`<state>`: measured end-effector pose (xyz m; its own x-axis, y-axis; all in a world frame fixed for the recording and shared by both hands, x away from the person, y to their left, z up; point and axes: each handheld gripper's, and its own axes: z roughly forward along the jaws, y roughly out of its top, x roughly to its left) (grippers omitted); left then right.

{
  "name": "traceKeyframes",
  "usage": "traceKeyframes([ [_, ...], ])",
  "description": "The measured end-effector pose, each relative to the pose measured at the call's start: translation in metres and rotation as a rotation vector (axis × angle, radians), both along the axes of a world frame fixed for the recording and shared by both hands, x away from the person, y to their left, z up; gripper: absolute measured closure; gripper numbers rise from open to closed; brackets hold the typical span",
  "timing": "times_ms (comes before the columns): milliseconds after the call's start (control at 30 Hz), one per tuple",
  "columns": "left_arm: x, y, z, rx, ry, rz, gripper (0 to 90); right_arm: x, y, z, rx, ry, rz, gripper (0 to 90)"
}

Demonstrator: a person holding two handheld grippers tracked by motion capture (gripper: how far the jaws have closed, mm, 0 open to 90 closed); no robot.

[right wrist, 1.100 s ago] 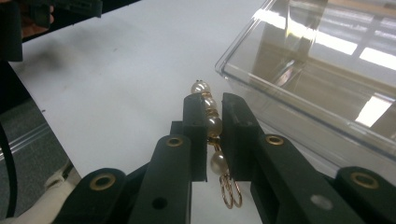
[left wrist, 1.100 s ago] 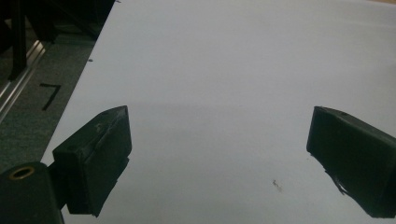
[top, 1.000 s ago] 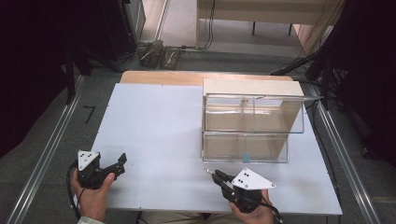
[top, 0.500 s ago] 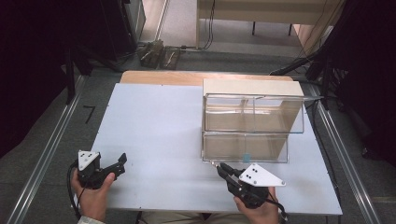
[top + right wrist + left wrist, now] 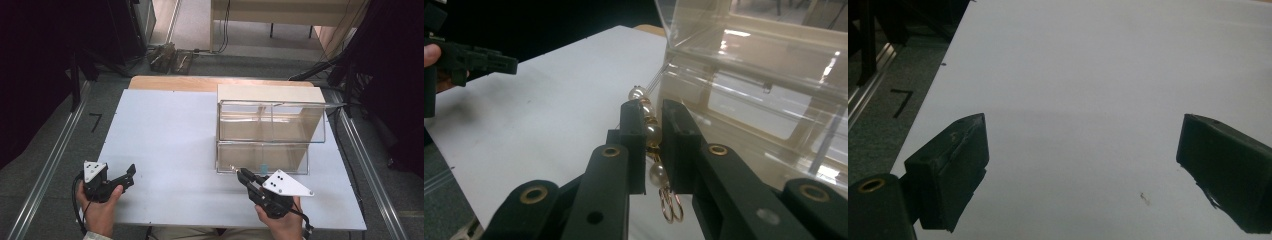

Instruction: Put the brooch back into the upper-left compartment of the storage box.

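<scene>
On the tabletop [image 5: 165, 135], a two-tier case [image 5: 270, 132] stands on the right half, toward the far edge, its upper compartment set directly above the lower one. A wooden board [image 5: 175, 83] lies behind the tabletop, along its far side. The left tongs [image 5: 131, 172] sit over the near left corner, well apart from the case, with bare tabletop between their parted jaws. The right tongs [image 5: 242, 174] sit at the near right, just before the lower compartment's front left corner. Between their jaws hangs a string of beads [image 5: 650, 131], its rings [image 5: 671, 206] dangling at the low end, nearer the hand. A rail [image 5: 47, 167] runs along the floor left of the tabletop.
</scene>
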<state>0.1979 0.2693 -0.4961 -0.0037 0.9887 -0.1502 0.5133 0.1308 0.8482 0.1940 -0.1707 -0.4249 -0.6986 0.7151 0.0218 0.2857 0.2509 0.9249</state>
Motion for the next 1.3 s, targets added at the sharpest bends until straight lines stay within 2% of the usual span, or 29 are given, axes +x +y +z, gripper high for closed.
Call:
traceKeyframes([
  [400, 0.000, 0.000, 0.000, 0.001, 0.000, -0.001, 5.9, 0.002, -0.003, 0.014, 0.026, -0.047, -0.009, 78.5],
  [1300, 0.000, 0.000, 0.000, 0.000, 0.000, 0.000, 5.9, 0.010, -0.003, 0.034, 0.067, -0.101, -0.025, 78.5],
])
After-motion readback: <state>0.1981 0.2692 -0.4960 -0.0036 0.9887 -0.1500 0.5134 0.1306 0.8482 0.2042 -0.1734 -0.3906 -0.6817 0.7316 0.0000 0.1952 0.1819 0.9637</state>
